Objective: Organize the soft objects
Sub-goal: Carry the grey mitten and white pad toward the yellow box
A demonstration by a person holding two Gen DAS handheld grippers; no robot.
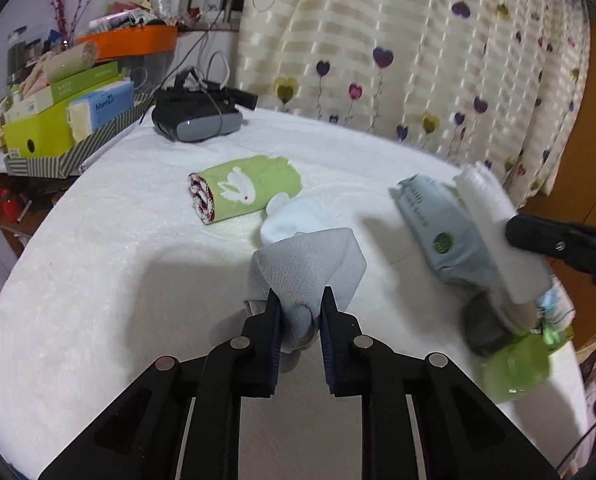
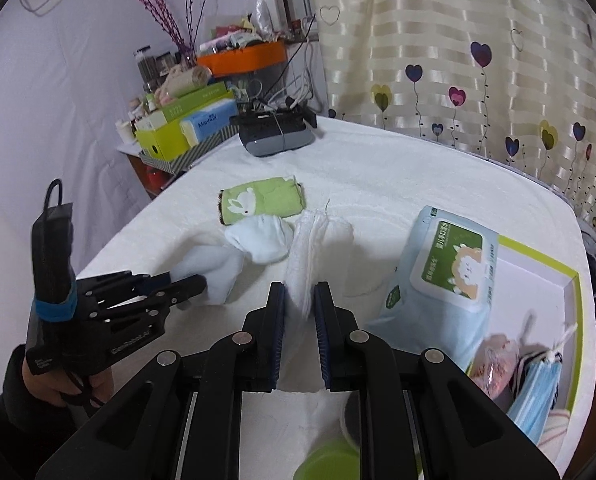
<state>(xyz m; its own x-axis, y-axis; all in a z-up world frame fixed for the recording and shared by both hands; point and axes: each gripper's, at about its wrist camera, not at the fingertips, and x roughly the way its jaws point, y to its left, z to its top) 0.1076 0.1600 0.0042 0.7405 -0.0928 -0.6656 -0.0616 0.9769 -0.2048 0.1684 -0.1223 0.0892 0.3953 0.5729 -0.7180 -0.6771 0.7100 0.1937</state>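
Pale blue cloth (image 1: pixel 306 264) is bunching between the left gripper (image 1: pixel 300 312) pads, nearly closed, over the white bed cover (image 1: pixel 118 272). Right gripper (image 2: pixel 300 308) is pinching a white towel (image 2: pixel 314 248) fully closed, beside wipes pack (image 2: pixel 438 276) and green rolled towel (image 1: pixel 246 190).

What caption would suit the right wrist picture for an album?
Right gripper shut on a white towel above the bed, left gripper pinching a pale blue cloth beside it.

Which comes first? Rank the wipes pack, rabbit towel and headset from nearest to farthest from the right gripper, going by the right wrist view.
1. Wipes pack, close by on the right of the right gripper.
2. Rabbit towel, mid-table, ahead left.
3. Headset, far edge.
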